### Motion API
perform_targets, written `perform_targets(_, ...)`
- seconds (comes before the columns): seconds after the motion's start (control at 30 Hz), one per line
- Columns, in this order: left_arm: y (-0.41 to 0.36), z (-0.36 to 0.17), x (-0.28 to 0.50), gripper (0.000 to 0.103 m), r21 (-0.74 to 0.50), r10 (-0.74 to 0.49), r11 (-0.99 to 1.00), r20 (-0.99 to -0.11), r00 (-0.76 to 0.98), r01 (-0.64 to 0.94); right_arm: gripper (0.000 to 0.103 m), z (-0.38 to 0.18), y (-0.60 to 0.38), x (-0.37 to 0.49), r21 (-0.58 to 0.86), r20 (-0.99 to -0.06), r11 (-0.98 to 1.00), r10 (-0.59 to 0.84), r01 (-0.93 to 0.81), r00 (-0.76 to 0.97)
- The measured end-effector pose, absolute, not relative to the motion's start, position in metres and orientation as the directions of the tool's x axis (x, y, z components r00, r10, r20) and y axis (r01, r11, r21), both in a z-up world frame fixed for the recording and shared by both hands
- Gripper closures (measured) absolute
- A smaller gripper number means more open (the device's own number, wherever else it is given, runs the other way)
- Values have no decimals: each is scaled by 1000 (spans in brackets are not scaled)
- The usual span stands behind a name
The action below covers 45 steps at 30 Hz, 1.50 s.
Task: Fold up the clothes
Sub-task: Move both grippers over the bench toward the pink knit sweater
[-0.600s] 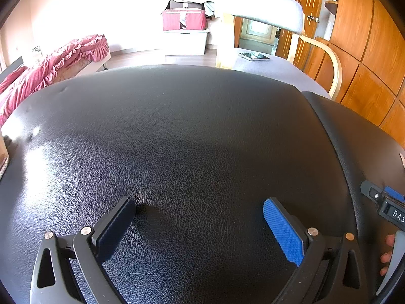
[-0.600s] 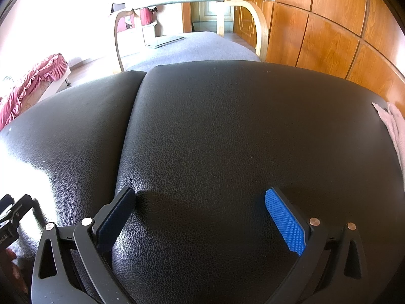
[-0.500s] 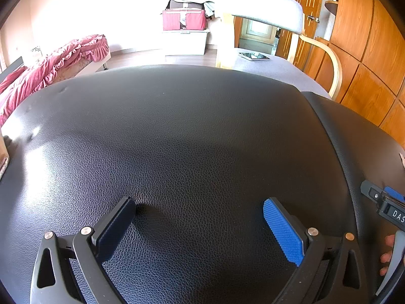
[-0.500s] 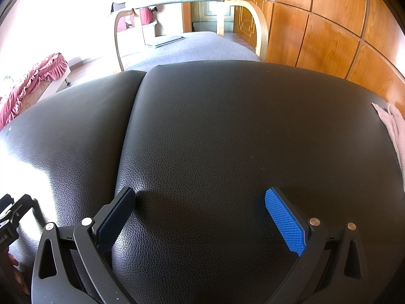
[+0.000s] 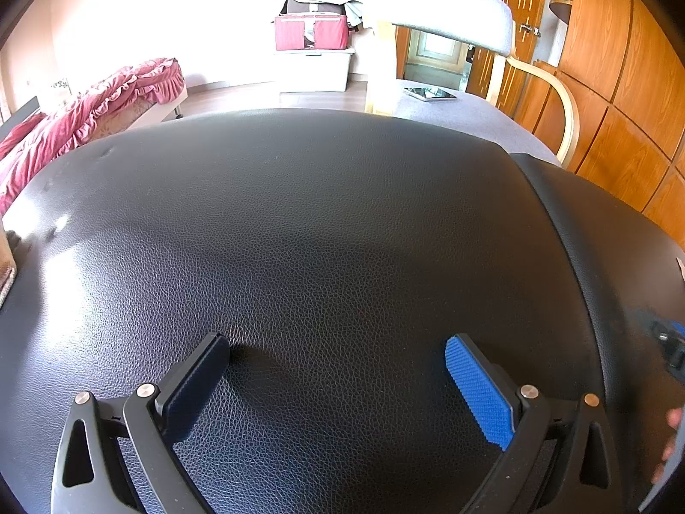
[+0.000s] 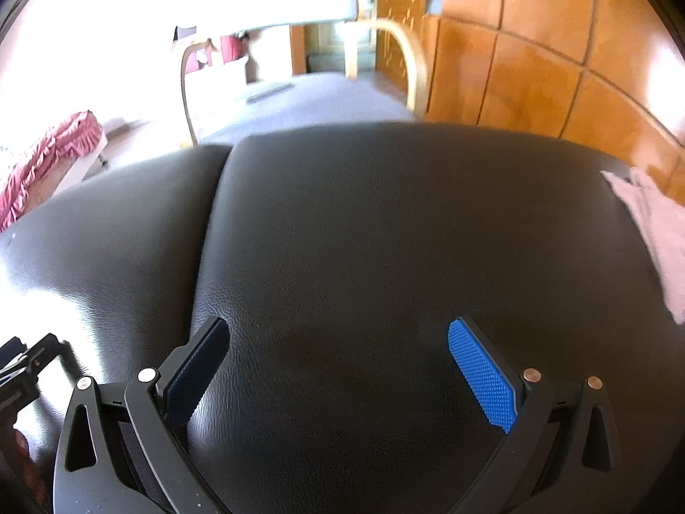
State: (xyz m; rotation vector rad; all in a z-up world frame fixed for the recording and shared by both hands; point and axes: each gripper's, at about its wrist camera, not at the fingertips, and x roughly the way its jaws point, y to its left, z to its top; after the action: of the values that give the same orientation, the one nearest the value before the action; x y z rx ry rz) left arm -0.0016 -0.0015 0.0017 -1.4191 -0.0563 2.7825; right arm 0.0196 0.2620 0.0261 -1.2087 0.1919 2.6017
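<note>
A bright room with orange wood panelling on one side and a bed with a rumpled pink cover on the other. In the middle sits a black leather seat made of two cushions, a seam running between them. Beyond its far edge stands a grey chair with bent wooden arms, a tablet lying on it, and farther back a pink bag rests on a white box.

The left gripper tilts down over the left cushion, jaws spread wide with nothing between them, only bare leather. The right gripper tilts down over the right cushion, just beside the seam, equally wide and empty. Its view is blurred.

The one garment visible, a pale pink cloth, lies at the right edge of the right cushion, near the far right corner, well apart from both grippers. Its shape is hard to judge, since it runs off the frame.
</note>
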Motion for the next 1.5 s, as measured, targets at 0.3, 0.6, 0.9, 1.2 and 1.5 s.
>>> perform_targets(0.3,31,23,25,4,-33,96,-994,-755,-648,-109,0,76,271,76,-6,-693,-914,296,-405,-657)
perform_targets(0.6,101,63,68,4,9,224,-957,-611,-759,-290,0,83,320,125,12,-631,-862,387,-508,-672)
perform_targets(0.9,159,56,66,4,70,265,-920,-615,-743,-387,0,81,348,154,51,-637,-813,421,-580,-646)
perform_targets(1.2,193,54,77,4,89,314,-883,-620,-719,-461,0,77,380,163,39,-651,-779,455,-626,-607)
perform_targets(1.5,221,48,75,4,64,360,-857,-637,-682,-512,0,78,401,181,53,-601,-720,531,-692,-598)
